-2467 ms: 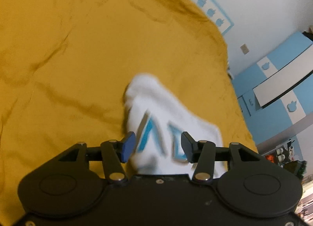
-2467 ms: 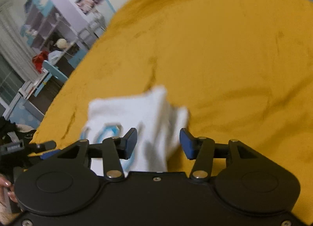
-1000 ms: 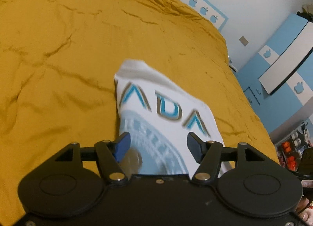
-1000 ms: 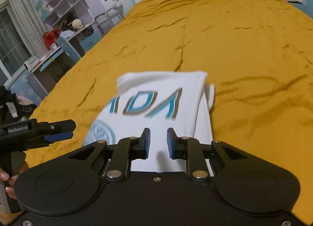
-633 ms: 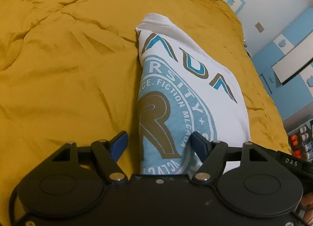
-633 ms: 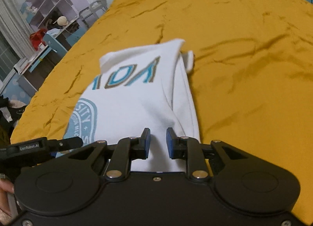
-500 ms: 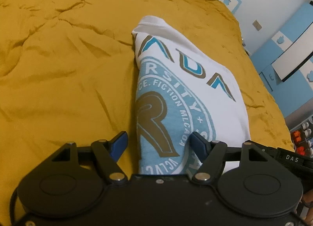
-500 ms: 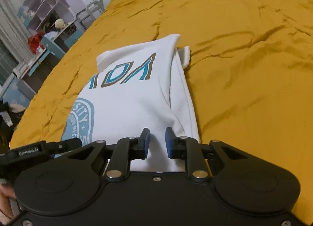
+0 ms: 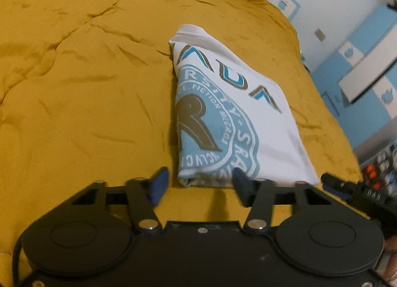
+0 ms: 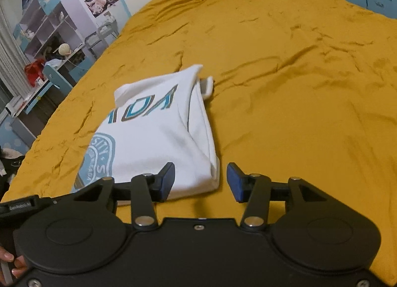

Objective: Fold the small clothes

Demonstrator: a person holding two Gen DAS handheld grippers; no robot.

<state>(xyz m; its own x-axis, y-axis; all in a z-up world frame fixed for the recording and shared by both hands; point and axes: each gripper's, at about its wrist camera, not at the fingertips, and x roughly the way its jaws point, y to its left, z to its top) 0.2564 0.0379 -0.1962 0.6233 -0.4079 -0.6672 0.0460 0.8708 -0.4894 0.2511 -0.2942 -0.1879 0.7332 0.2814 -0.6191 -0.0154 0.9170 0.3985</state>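
A folded white T-shirt (image 9: 223, 113) with a light-blue round print and blue-brown letters lies flat on the mustard-yellow bedspread (image 9: 86, 76). My left gripper (image 9: 199, 182) is open and empty, just in front of the shirt's near left edge. In the right wrist view the same shirt (image 10: 161, 133) lies ahead. My right gripper (image 10: 199, 180) is open and empty, its fingers either side of the shirt's near right corner, not gripping it. The left gripper's body (image 10: 19, 206) shows at the left edge of the right wrist view.
The bedspread (image 10: 297, 88) stretches far ahead and to the right. Shelves and a cluttered desk (image 10: 44, 46) stand beyond the bed's left side. A blue-and-white wardrobe (image 9: 367, 68) stands past the bed's right side. The right gripper's body (image 9: 359, 190) shows at the right.
My right gripper was shut on the shirt's near edge and has opened, letting it go. The shirt now rests flat. Both grippers have drawn back slightly toward the near edge.
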